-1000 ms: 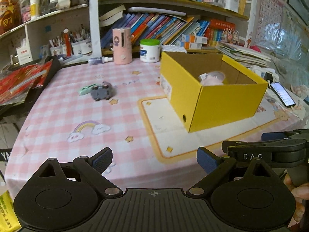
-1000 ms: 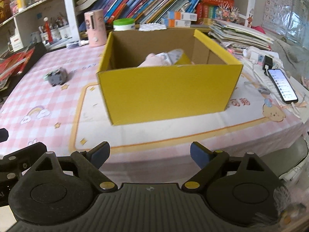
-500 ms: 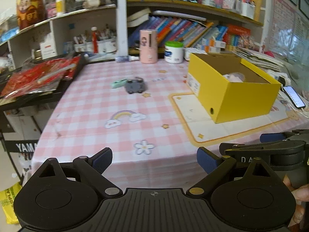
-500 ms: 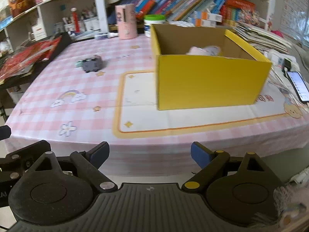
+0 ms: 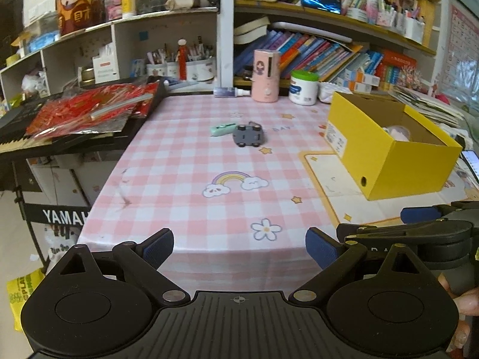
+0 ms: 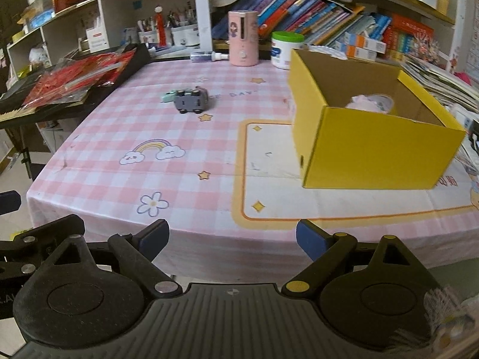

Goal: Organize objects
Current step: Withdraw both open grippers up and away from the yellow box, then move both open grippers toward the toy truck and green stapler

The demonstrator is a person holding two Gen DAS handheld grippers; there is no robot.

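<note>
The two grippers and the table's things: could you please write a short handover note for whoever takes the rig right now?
Left gripper: open, empty, held off the near edge of the table.
Right gripper: open, empty, also at the near edge.
Yellow box: open, on the table's right side, with something pink and white already inside.
Grey toy car: wheels up, far centre of the table, beside a small green item; whether they touch is unclear.
Done: at least one thing boxed.
Left: probably the car and the green item go into the box.
</note>
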